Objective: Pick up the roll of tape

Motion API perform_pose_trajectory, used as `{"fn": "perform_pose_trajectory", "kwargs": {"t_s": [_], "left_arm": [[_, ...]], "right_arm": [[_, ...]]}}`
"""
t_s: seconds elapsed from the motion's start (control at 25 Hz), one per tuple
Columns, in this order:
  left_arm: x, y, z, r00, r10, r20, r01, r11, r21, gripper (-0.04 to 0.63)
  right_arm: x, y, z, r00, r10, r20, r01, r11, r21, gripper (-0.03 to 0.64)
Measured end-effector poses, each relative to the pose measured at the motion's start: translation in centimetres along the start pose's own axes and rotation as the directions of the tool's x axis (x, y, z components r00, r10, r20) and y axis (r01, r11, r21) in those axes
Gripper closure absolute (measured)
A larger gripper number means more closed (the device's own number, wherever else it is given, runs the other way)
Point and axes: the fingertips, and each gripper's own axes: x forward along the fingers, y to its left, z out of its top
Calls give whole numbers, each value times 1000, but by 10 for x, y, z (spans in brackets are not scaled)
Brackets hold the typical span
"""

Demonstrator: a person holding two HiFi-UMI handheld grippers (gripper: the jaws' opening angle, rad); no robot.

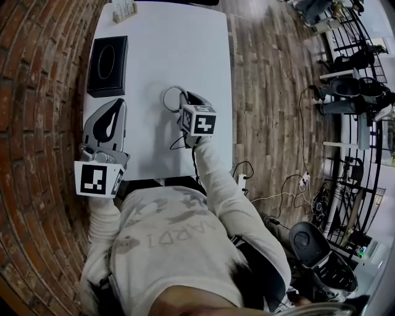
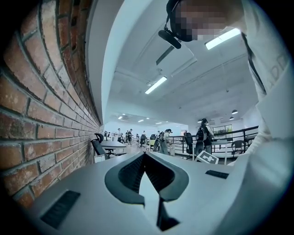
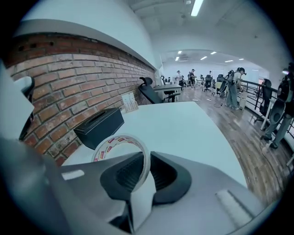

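Note:
The roll of tape, a thin white ring with red print inside, stands on edge between the pads of my right gripper, which is shut on its rim. It hangs a little above the white table. In the head view the roll of tape shows just left of the right gripper, near the table's middle. My left gripper rests over the table's left edge with nothing in it. In the left gripper view the left gripper has its jaws together and points level into the room.
A black tissue box lies at the table's far left, also the black tissue box ahead of the tape. A small card stand sits at the far edge. A brick wall runs along the left. Wooden floor with cables lies right.

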Motion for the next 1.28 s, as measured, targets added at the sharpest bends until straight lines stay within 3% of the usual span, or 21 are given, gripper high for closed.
{"fn": "perform_pose_trajectory", "kwargs": {"t_s": [0.6, 1.28], "left_arm": [[1, -47, 15, 1000, -5, 18, 4, 1000, 16, 589], [-7, -101, 30, 999, 2, 50, -3, 1000, 21, 589]], "right_arm": [[-83, -12, 27, 983, 38, 177, -30, 998, -51, 561], [-177, -36, 42, 939, 65, 338, -32, 994, -103, 560]]}}
